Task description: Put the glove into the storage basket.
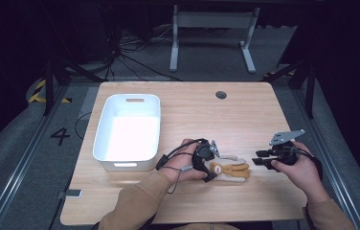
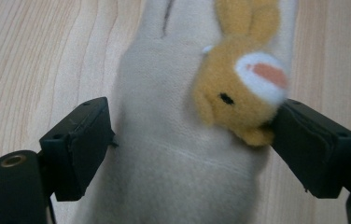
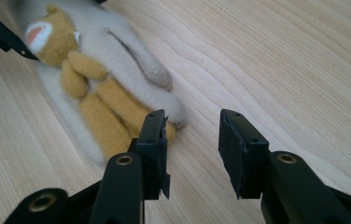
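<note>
A cream plush mitten (image 1: 230, 168) with a yellow animal figure sewn on it lies flat on the wooden table (image 1: 192, 120), near the front edge. My left gripper (image 1: 210, 165) is open and straddles its wide end. In the left gripper view the mitten (image 2: 173, 140) lies between the jaws, one jaw at its edge and the other against the yellow head (image 2: 239, 93). My right gripper (image 1: 257, 158) is open just right of the mitten's finger end. In the right gripper view, this gripper (image 3: 192, 140) has only bare wood between its jaws, and the mitten (image 3: 117, 60) lies just beyond its left jaw.
An empty white plastic bin (image 1: 102, 139) stands on the left half of the table. A round cable hole (image 1: 221, 94) sits near the far edge. The legs of another table (image 1: 211, 43) and cables are on the floor beyond.
</note>
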